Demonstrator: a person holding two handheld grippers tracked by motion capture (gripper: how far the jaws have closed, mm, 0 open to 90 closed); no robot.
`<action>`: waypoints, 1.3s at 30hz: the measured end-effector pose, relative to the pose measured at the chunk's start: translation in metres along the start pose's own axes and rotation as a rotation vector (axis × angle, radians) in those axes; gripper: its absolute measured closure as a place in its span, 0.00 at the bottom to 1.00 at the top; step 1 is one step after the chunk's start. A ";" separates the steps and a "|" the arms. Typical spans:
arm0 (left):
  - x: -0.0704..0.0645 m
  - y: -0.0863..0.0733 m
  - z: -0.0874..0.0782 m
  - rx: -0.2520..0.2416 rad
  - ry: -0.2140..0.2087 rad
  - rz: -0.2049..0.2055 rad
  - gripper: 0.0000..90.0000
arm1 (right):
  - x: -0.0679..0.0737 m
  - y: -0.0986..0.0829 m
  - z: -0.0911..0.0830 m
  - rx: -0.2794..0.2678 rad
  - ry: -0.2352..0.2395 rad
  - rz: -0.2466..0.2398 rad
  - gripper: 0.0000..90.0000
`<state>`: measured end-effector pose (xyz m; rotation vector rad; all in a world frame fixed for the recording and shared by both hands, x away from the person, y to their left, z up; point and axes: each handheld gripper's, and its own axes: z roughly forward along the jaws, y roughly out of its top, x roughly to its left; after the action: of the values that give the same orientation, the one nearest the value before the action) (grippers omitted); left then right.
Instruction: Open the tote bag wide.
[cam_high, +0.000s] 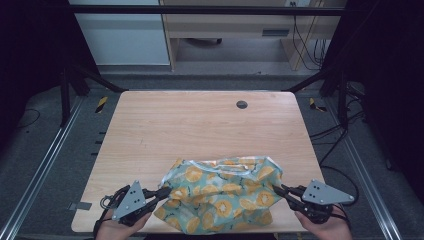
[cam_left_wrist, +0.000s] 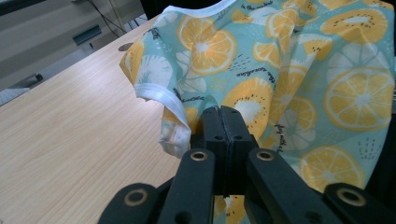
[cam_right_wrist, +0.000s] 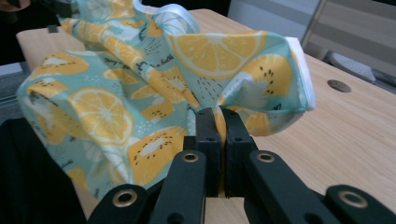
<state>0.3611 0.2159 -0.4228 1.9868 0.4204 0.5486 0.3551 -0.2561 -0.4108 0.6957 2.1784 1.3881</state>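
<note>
Pinching the cloth from opposite ends, both grippers sit near the front edge of the light wooden table (cam_high: 200, 125), with the crumpled turquoise fabric piece printed with orange citrus slices (cam_high: 222, 192) as the landmark between them.

At the fabric's left end, the left gripper (cam_high: 164, 192) has its black jaws pressed together on a fold of the cloth. In the left gripper view the two jaws (cam_left_wrist: 224, 122) meet with almost no gap, and the printed fabric (cam_left_wrist: 299, 79) rises just behind and above them; a white hemmed edge (cam_left_wrist: 161, 98) curls down beside the jaws on the left. A grey three-cornered plate (cam_high: 131, 199) rides on top of this gripper, and a hand (cam_high: 117, 230) holds it from below.

At the fabric's right end, the right gripper (cam_high: 278, 190) is likewise clamped on the cloth. In the right gripper view its jaws (cam_right_wrist: 223, 122) stand close together with a thin layer of fabric (cam_right_wrist: 140, 79) caught between them, and a white-edged corner (cam_right_wrist: 301, 70) of the cloth juts out to the right, above the tabletop.

The fabric itself is bunched and rumpled, lifted into soft folds between the two grippers, with its lower part hanging over the table's front edge. Its pattern shows large orange slices, paler lemon rounds and small dark script on a turquoise ground. Well beyond the fabric, toward the far edge of the table, lies a small round dark grommet (cam_high: 241, 104).
</note>
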 end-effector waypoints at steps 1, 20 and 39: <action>-0.001 -0.001 -0.001 0.001 -0.005 0.006 1.00 | 0.001 -0.001 -0.001 0.001 0.009 -0.006 0.97; -0.022 -0.022 0.019 0.143 -0.146 0.202 1.00 | 0.013 -0.036 0.008 0.073 0.197 -0.031 0.98; -0.002 -0.032 0.063 0.309 -0.087 0.316 1.00 | -0.008 -0.055 0.052 0.225 0.192 -0.078 0.98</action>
<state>0.3918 0.1835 -0.4776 2.3867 0.1411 0.6185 0.3836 -0.2456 -0.4802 0.5674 2.5127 1.2257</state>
